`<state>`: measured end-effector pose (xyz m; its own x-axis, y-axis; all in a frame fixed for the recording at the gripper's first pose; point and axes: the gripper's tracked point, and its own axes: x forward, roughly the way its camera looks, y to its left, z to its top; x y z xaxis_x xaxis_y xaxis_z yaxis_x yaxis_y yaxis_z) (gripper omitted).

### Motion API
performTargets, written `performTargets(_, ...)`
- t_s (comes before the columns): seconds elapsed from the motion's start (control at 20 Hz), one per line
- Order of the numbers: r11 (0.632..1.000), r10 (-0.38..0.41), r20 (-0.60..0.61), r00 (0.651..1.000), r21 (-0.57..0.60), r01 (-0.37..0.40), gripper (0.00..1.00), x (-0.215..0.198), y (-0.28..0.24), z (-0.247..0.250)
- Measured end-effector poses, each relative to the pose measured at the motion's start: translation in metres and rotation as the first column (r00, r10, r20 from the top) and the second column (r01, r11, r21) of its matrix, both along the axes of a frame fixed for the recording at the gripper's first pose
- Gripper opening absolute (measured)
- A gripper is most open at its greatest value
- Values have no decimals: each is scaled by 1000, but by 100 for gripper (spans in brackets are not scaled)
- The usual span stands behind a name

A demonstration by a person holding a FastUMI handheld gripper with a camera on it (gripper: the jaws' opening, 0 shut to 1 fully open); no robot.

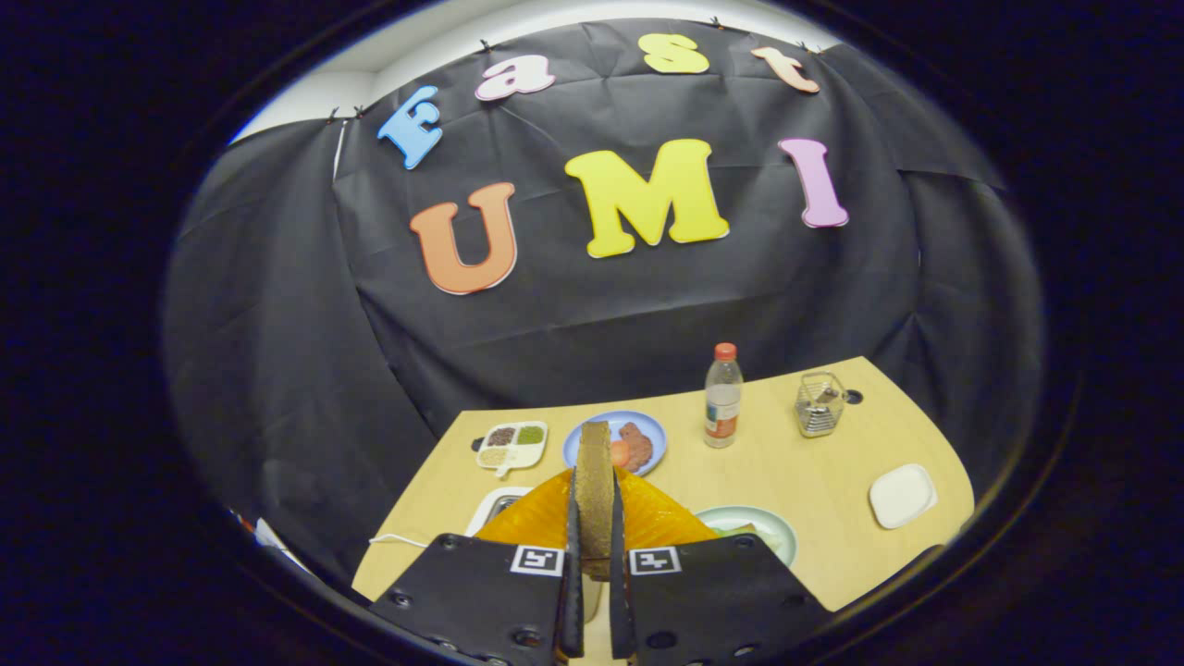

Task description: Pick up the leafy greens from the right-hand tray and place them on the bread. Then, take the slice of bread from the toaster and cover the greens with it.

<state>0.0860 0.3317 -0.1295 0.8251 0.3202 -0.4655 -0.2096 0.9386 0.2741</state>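
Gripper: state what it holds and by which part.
The gripper is shut on a brown slice of bread, held edge-on, both fingers pressing its flat faces near the lower end, above the table.

Gripper (594,518): raised above the table, pointing forward and slightly downward along its fingers. Both fingers (573,555) drawn close together, nearly parallel, with only a narrow gap. A slice of bread (595,490) stands on edge in that gap; each finger presses a flat face of it, so the grip is closed on the slice. The slice rises beyond the fingertips. Both finger bases sit side by side, level with each other, each carrying a square marker tag (537,560) near the inner edge. Gripper roll looks even, no visible tilt.
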Motion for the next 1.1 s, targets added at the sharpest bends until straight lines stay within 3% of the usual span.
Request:
performTargets(0.25,999,-25,-77,997,-26,23,11,9,-46,-64)
performTargets(0.5,998,39,-144,989,59,-31,11,17,-36,-127)
performTargets(0.85,985,70,-187,980,169,-38,11,30,-39,-177)
performTargets(1.05,986,62,-211,976,168,-26,11,34,-59,-201)
performTargets(1.1,990,51,-211,976,141,-21,16,34,-68,-208)
